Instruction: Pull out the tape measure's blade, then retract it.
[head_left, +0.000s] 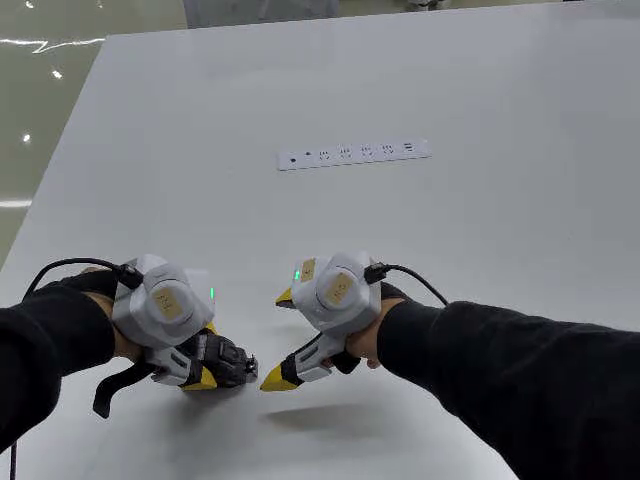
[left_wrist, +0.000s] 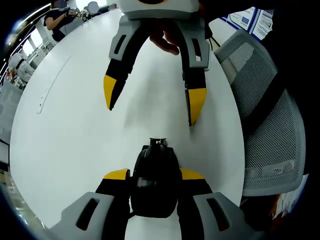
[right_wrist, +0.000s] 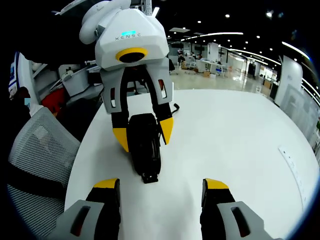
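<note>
A black tape measure (head_left: 230, 360) rests low over the white table (head_left: 400, 90), and my left gripper (head_left: 207, 356) is shut on its case. In the left gripper view the case (left_wrist: 155, 187) fills the gap between my yellow-tipped jaws, its blade hook (left_wrist: 158, 142) at the case mouth pointing away. My right gripper (head_left: 279, 339) faces it from the right, open and empty, its tips a short way from the hook. In the right gripper view my right gripper (right_wrist: 161, 184) stands apart in front of the tape measure (right_wrist: 146, 150) held by the left gripper (right_wrist: 144, 135).
A white power strip (head_left: 353, 153) lies further back on the table. The table's left edge (head_left: 60, 160) borders a shiny floor. A grey mesh chair (left_wrist: 270, 125) stands beside the near edge.
</note>
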